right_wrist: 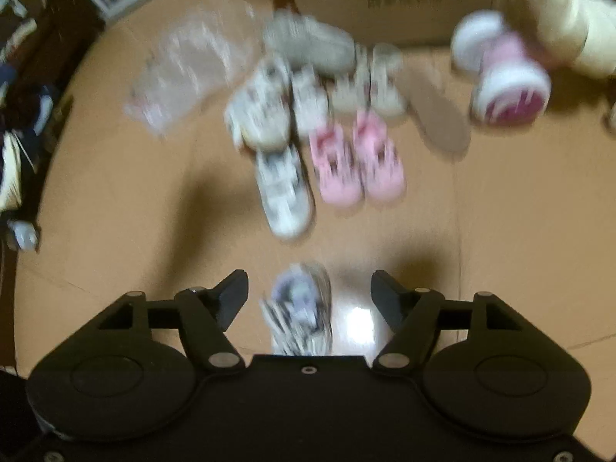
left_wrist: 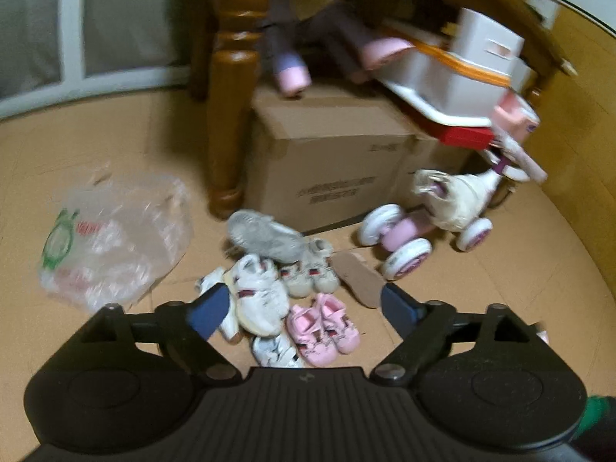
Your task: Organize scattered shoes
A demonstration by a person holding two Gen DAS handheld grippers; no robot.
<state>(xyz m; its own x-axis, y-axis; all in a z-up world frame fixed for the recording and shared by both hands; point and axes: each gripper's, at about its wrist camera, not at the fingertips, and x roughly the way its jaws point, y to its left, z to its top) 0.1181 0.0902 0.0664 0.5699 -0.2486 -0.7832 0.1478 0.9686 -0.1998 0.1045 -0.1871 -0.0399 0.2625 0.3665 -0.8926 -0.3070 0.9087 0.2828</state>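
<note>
hovering with jaws spread and empty, the right gripper (right_wrist: 310, 300) has a lone striped shoe (right_wrist: 298, 310) between its fingers, long axis running near to far (blur hides any contact). the left gripper (left_wrist: 304, 308), also spread and empty, hangs over the farther cluster: pink pair (right_wrist: 356, 158) side by side, white sneakers (left_wrist: 258, 296) heaped. tan floor (right_wrist: 519, 231), cardboard box (left_wrist: 327, 169) beyond.
</note>
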